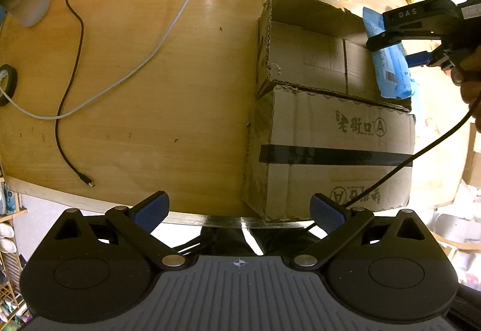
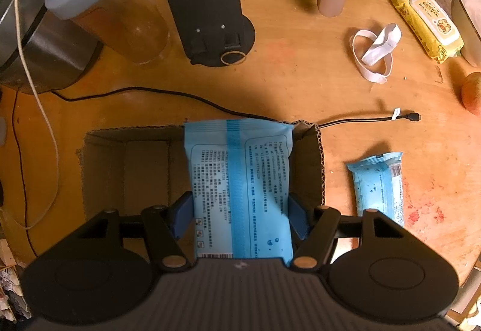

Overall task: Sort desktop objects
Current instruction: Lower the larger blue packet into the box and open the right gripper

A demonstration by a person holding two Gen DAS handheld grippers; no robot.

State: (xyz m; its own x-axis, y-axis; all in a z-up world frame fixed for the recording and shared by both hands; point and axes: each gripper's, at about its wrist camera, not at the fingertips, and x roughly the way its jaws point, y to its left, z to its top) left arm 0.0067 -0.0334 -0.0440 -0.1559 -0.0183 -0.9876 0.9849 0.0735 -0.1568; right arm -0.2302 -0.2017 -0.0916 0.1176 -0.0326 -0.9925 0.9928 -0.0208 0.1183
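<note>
An open cardboard box [image 1: 330, 132] [image 2: 102, 168] stands on the wooden table. My right gripper [image 2: 240, 218] [image 1: 387, 49] is shut on a blue wipes pack [image 2: 240, 180] [image 1: 390, 69] and holds it above the box's right half, pointing down. A second blue wipes pack [image 2: 378, 183] lies on the table to the right of the box. My left gripper [image 1: 239, 212] stands open over the table's near edge, left of the box, with nothing between its fingers.
A black cable [image 1: 70, 84] and a white cable [image 1: 144, 60] trail across the table left of the box. Behind the box are a lidded jar [image 2: 120, 9], a black stand [image 2: 210, 15], a white strap [image 2: 375, 51], a yellow wipes pack [image 2: 427, 24] and another black cable [image 2: 369, 120].
</note>
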